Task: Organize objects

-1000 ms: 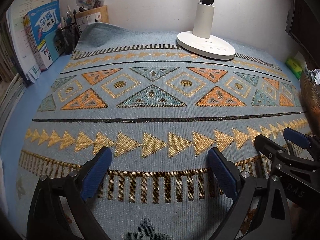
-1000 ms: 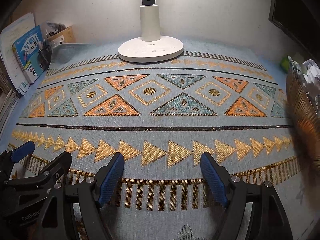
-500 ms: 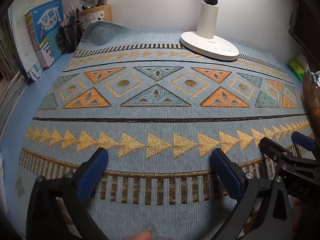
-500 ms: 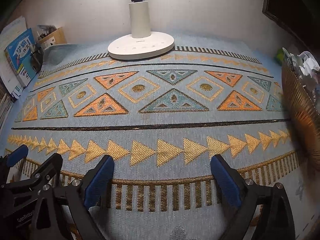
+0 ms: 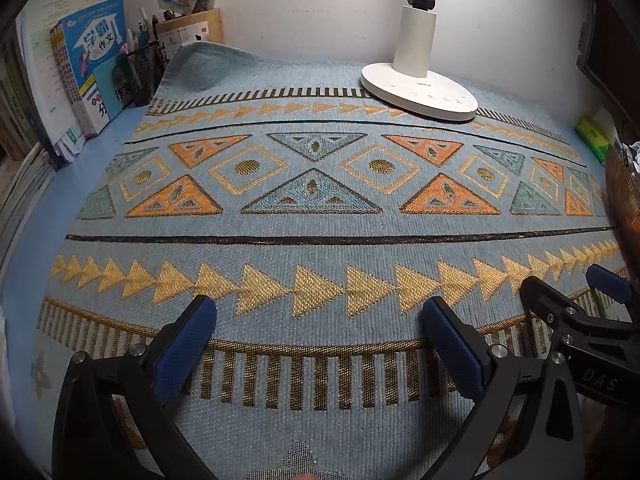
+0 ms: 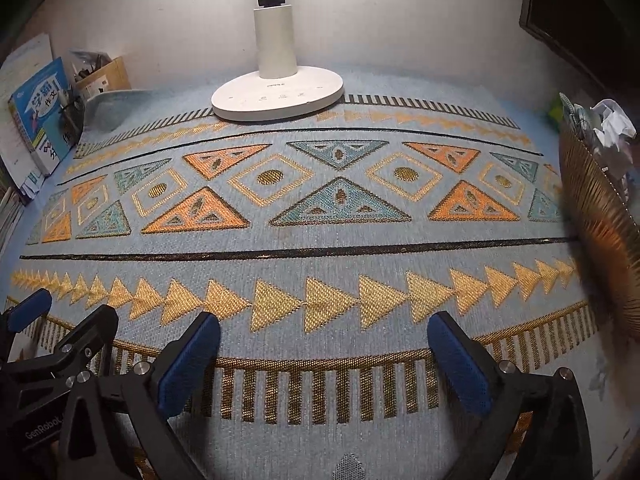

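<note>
My left gripper (image 5: 320,316) is open and empty, low over the patterned blue mat (image 5: 320,248). My right gripper (image 6: 324,332) is open and empty over the same mat (image 6: 320,248), just to the right of the left one. The right gripper's fingers (image 5: 608,280) show at the right edge of the left wrist view; the left gripper's fingers (image 6: 30,312) show at the left edge of the right wrist view. A copper wire basket (image 6: 600,216) holding crumpled paper (image 6: 612,124) stands at the right edge of the mat.
A white desk lamp base (image 5: 418,90) (image 6: 278,94) stands at the back of the mat. Books (image 5: 92,60), a mesh pen holder (image 5: 140,68) and a cardboard box (image 5: 192,34) line the back left. A green item (image 5: 594,136) lies at the far right.
Both grippers have shifted slightly over the mat and their view has tilted up a little. The right gripper's jaws have opened wider. Nothing was picked up.
</note>
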`<state>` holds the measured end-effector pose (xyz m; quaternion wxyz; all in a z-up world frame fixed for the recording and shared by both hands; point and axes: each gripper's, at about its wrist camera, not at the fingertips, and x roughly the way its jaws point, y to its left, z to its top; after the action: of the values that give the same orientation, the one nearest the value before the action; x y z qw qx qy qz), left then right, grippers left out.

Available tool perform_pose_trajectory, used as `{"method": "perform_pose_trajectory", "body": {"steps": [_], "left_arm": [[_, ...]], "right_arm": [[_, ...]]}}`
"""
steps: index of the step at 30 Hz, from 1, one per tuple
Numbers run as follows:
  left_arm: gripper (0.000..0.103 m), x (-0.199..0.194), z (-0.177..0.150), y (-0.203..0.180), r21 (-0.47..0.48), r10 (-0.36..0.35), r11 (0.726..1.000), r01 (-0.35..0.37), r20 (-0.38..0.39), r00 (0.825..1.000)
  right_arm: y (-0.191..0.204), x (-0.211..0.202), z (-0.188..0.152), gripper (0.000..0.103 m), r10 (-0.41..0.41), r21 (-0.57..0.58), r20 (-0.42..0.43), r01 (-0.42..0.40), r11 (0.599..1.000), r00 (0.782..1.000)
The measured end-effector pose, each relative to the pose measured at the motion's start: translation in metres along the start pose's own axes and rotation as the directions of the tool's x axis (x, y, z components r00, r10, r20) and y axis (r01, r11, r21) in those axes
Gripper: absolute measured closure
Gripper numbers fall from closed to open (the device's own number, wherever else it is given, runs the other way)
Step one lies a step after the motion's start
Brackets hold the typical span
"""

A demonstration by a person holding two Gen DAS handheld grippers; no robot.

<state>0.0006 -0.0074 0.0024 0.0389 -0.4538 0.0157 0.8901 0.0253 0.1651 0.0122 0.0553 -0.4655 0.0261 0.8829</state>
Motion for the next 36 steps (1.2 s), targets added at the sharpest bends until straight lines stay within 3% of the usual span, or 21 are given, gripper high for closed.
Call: {"method": "perform_pose_trajectory", "body": {"steps": [36], "left_arm": [[0.0, 0.0007, -0.0004, -0.0005, 0.0, 0.001, 1.0, -0.001, 0.001, 1.0]], "right_arm": [[0.0018, -0.0023, -0.0002, 0.0, 0.002, 0.0, 0.008, -0.002, 1.0, 1.0]]}}
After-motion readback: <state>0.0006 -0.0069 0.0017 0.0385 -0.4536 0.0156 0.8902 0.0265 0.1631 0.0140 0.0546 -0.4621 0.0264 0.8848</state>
